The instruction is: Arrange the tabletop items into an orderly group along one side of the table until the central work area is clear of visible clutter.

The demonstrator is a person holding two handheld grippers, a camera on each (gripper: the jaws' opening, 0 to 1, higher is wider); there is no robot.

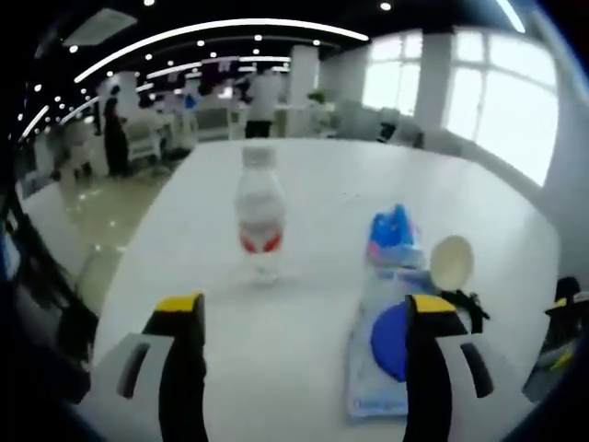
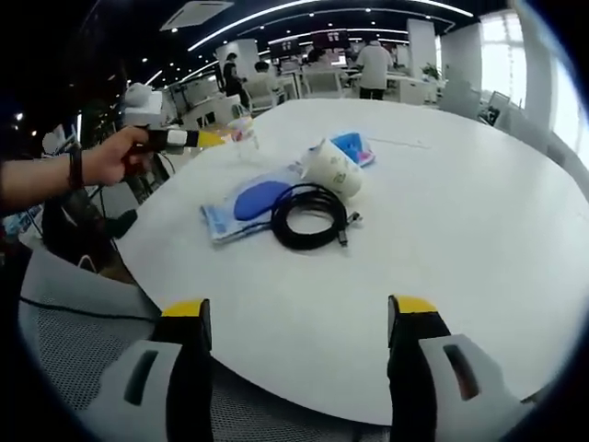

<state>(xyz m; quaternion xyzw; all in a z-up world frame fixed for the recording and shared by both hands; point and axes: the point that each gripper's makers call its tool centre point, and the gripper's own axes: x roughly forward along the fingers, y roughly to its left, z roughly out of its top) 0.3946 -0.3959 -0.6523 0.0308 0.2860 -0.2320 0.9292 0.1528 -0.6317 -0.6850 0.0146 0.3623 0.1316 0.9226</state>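
On table (image 2: 460,203): bottle (image 1: 259,210) | pouch (image 2: 248,203) | cable (image 2: 308,216) | cup (image 2: 333,168)

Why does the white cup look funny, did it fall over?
Yes, tipped over. The white cup lies on its side on the table, beside the coiled black cable.

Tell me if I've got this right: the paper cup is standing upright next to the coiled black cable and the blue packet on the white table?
Not quite. The paper cup is lying on its side, not standing upright; the right gripper view shows it tipped over. The rest holds: it lies next to the coiled black cable and the blue packet on the white table.
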